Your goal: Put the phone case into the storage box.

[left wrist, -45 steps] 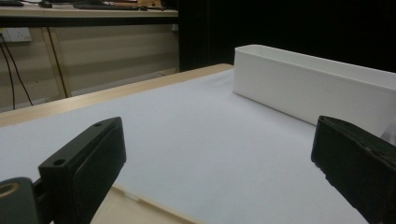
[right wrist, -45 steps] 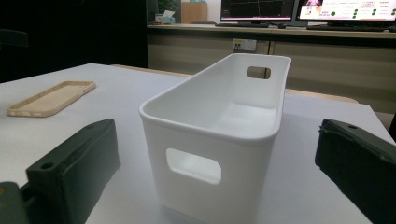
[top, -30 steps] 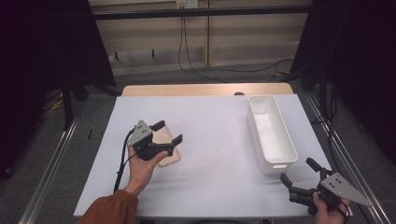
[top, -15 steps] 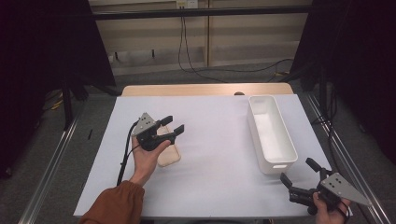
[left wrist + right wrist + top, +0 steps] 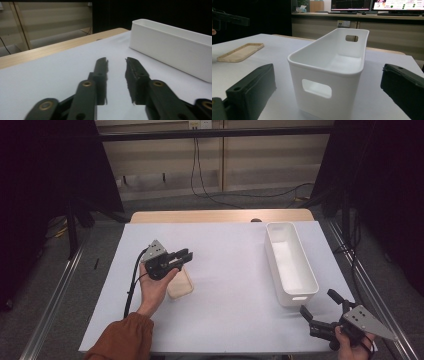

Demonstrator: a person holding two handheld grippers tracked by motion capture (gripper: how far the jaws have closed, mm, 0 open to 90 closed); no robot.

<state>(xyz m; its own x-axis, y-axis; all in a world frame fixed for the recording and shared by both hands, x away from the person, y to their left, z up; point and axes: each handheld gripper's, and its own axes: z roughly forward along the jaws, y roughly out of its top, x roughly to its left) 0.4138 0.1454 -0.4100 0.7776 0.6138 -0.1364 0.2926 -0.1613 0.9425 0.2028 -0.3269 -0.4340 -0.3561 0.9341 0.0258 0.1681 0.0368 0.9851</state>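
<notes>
A flat wooden tray [image 5: 181, 286] lies on the white table cover, left of centre; it appears again as the wooden tray [image 5: 240, 52] in the right gripper view. My left gripper [image 5: 184, 256] hovers just above and beyond it, tilted forward, held in a hand with an orange sleeve. Its jaws stand a little apart with nothing between them, as the left gripper [image 5: 117, 61] view confirms. A white bin [image 5: 290, 262] stands at the right. My right gripper [image 5: 318, 302] rests near the table's front right corner, wide open, facing the bin's near end [image 5: 315, 87].
A bare wooden table edge [image 5: 220, 216] runs along the back. Metal rails flank the table on both sides. The bin [image 5: 175, 47] has cut-out handles at each end and nothing inside. White cover lies bare between tray and bin.
My left gripper has lifted off the wooden tray and moved forward, its jaws narrowing; the tray stays flat on the table. The right gripper has not moved.
</notes>
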